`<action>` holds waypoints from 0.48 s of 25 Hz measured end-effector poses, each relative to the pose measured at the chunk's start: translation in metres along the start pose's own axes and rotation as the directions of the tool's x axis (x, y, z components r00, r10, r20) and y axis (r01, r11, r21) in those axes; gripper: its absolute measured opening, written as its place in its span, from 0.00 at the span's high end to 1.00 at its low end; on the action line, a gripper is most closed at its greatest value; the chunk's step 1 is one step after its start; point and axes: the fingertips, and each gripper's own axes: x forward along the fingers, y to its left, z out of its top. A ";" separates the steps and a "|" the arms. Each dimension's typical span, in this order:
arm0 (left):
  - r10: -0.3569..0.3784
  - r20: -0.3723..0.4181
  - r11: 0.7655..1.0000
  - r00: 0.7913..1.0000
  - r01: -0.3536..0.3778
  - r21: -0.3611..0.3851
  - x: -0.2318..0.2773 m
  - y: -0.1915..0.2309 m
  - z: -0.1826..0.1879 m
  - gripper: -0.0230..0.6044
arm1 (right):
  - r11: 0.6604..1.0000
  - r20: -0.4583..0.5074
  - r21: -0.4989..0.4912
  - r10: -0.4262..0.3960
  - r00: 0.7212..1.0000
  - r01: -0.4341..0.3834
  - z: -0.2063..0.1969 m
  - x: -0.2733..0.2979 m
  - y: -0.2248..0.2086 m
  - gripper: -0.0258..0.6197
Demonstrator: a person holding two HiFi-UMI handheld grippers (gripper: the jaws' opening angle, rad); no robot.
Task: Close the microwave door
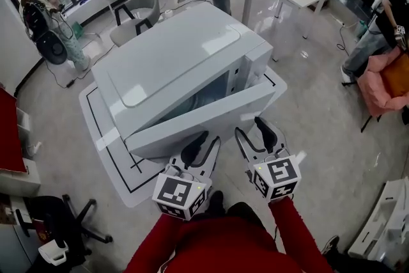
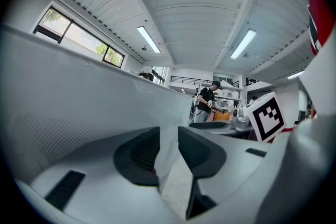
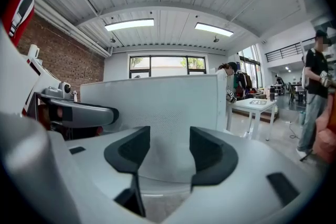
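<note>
Microwave door [image 1: 204,118], a long white panel, stands ajar on the boxy white microwave oven [image 1: 172,54], swung a little way out at its right end while its left end stays close to the body. The oven sits on a low white worktop [image 1: 108,156] edged with a thin black line. In the head view both tools reach toward the door's outer face from the near side. The left claw [image 1: 204,141] is beneath the door's lower edge, its dark pads a narrow gap apart; the left gripper view [image 2: 168,150] shows the white panel filling the left of the scene and nothing pinched between the pads. The right claw [image 1: 251,130] points at the door nearer its free end, jaws wider apart and empty, with the speckled white face straight ahead in the right gripper view [image 3: 169,153]. Contact with the door cannot be told for either tool. A grey chair [image 1: 144,6] stands well behind the oven.
</note>
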 end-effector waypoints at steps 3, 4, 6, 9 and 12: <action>0.012 0.002 1.000 1.000 -0.012 -0.007 0.003 0.001 0.002 0.78 | 1.000 -0.003 -0.016 0.011 1.000 -0.011 0.001 0.006 0.001 0.60; 0.017 0.003 1.000 1.000 -0.017 -0.009 0.003 0.001 0.002 0.78 | 1.000 -0.004 -0.021 0.014 1.000 -0.014 0.001 0.007 0.002 0.60; 0.026 0.007 1.000 1.000 -0.026 -0.011 0.004 0.003 0.003 0.78 | 0.999 -0.003 -0.029 0.018 1.000 -0.018 0.003 0.011 0.003 0.60; 0.040 0.015 0.999 0.999 -0.040 -0.015 0.006 0.006 0.004 0.78 | 0.999 0.009 -0.042 0.023 1.000 -0.022 0.007 0.017 0.004 0.60; 0.050 0.017 0.999 0.999 -0.050 -0.011 0.011 0.007 0.005 0.78 | 0.998 0.021 -0.049 0.028 0.999 -0.027 0.011 0.022 0.002 0.60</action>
